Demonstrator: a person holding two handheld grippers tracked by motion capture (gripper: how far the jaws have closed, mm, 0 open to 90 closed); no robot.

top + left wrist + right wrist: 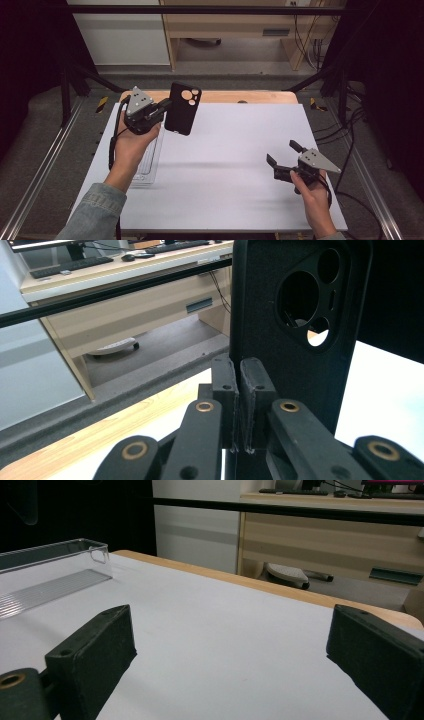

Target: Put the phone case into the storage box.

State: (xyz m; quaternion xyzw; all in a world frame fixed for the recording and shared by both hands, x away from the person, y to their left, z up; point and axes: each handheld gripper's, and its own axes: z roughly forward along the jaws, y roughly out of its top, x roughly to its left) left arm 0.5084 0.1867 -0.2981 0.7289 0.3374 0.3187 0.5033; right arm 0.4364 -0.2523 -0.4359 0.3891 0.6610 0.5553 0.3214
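A black phone case [183, 108] with round camera cut-outs hangs upright in the air over the table's far left. My left gripper [162, 108] is shut on its left edge; in the left gripper view the two pads [255, 405] pinch the case [295, 330] wall between them. My right gripper [284, 153] hovers low over the white table cover [225, 165] at the right, jaws wide open with nothing between them. In the right gripper view, both of its pads [95, 655] frame bare white surface.
A clear plastic tray [147, 165] lies on the table's left side under my left forearm, and its far corner [95, 555] appears in the right gripper view. A wooden table edge [235, 96] runs along the back. Desks and cables stand beyond.
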